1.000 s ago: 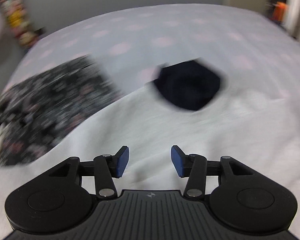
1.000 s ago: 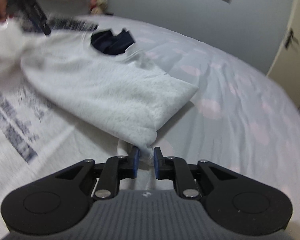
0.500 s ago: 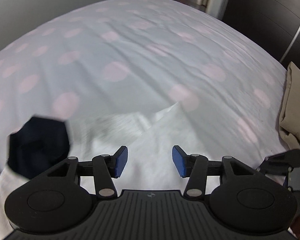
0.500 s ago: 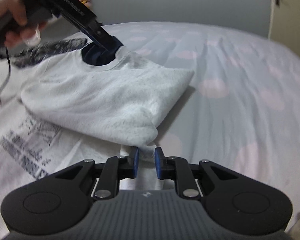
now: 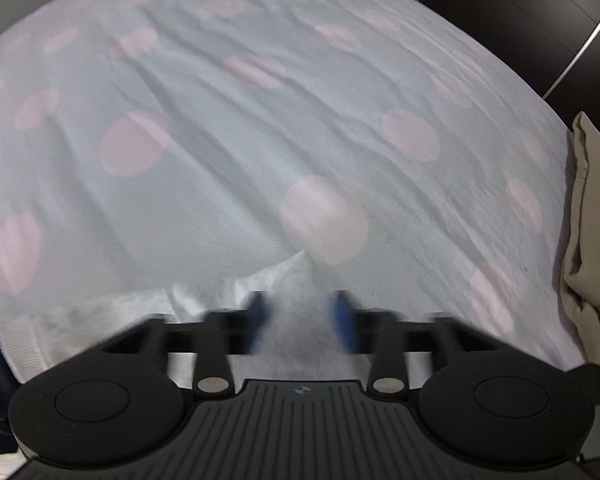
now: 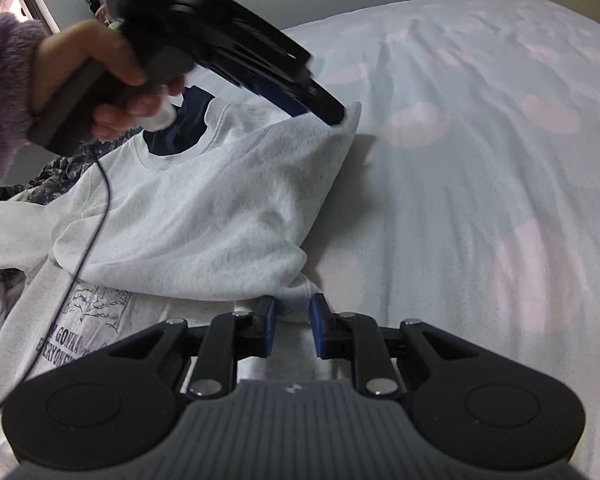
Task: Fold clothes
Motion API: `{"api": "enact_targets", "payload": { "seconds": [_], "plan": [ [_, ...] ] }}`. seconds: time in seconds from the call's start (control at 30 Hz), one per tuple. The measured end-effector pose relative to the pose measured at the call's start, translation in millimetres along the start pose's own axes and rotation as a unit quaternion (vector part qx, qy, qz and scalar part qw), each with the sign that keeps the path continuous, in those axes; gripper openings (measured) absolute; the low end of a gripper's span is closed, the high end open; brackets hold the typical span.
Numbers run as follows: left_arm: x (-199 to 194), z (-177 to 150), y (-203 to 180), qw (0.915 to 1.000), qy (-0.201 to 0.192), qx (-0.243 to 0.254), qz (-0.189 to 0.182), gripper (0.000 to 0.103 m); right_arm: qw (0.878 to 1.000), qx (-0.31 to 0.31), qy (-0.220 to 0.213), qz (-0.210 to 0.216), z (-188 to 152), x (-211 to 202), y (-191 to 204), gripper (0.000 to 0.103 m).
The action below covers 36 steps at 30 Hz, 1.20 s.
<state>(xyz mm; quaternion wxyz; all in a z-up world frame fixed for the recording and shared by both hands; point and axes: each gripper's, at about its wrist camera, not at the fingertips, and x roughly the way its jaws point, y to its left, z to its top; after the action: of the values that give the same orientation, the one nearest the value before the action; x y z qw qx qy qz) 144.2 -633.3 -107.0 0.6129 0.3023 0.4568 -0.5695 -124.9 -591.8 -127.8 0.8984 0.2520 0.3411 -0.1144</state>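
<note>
A white sweatshirt (image 6: 204, 216) with dark printed text lies folded over on the bed, collar toward the far left. My right gripper (image 6: 293, 326) is shut on the near fold of its fabric. A hand (image 6: 100, 60) holds my left gripper (image 6: 336, 116) with its tips at the sweatshirt's far shoulder corner. In the left wrist view the left gripper (image 5: 300, 320) has blurred fingers that stand apart, with the white sweatshirt (image 5: 292, 312) lying between them.
The bed sheet (image 6: 480, 160) is pale blue with pink dots and stretches right and far. A navy garment (image 6: 180, 128) shows through the collar. A dark patterned garment (image 6: 60, 168) lies at the left, and beige fabric (image 5: 588, 260) at the bed's right edge.
My left gripper swung from over the collar to the sweatshirt's shoulder corner, and its fingers have drawn a little closer. My right gripper stayed shut on the fold.
</note>
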Motion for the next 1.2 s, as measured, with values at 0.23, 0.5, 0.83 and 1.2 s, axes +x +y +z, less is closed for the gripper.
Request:
{"api": "enact_targets", "payload": {
  "seconds": [0.23, 0.5, 0.83, 1.2],
  "plan": [
    [-19, 12, -7, 0.9977, -0.066, -0.001, 0.013, 0.001, 0.998, 0.044, -0.046, -0.017, 4, -26, -12, 0.012],
    [-6, 30, -17, 0.9925, -0.112, -0.01, 0.048, 0.0, 0.997, 0.048, -0.045, -0.051, 2, -29, -23, 0.0],
    [-25, 17, -20, 0.9959, -0.073, 0.023, 0.049, 0.0, 0.995, -0.071, -0.063, -0.001, -1, -22, 8, 0.039],
    [-129, -111, 43, 0.9887, -0.063, -0.068, 0.118, 0.003, 0.998, -0.058, -0.031, -0.023, 3, -7, 4, 0.01]
  ]
}}
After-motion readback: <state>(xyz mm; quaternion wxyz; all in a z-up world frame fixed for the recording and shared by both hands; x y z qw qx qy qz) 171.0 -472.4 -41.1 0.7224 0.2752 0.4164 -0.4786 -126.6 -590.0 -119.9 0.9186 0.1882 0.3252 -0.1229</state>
